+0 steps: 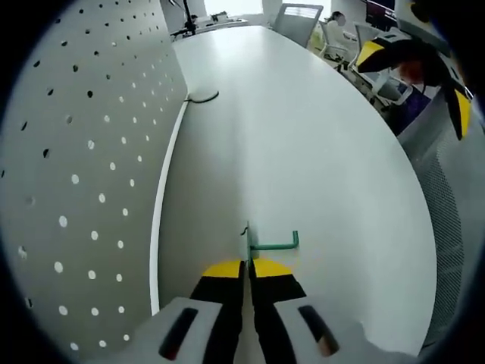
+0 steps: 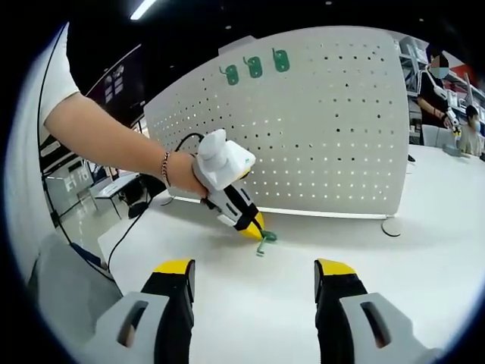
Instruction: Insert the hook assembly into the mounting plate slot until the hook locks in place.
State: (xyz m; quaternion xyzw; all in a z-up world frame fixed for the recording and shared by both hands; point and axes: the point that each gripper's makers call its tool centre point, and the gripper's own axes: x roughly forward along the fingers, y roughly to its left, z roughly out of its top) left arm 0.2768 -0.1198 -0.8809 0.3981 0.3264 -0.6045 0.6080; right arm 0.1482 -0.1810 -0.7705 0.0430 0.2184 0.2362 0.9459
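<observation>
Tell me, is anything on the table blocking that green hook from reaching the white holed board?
Nothing visible does. The left gripper is shut on the green hook, and only bare table lies between it and the pegboard.

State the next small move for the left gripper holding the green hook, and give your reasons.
Probably lift the green hook off the white table and carry it toward the pegboard. The left gripper is shut on it low at the tabletop, and the board's holes stand higher beside it.

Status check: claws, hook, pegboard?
Left claw shut on green hook, low over table. Right claw open. Pegboard unobstructed.
</observation>
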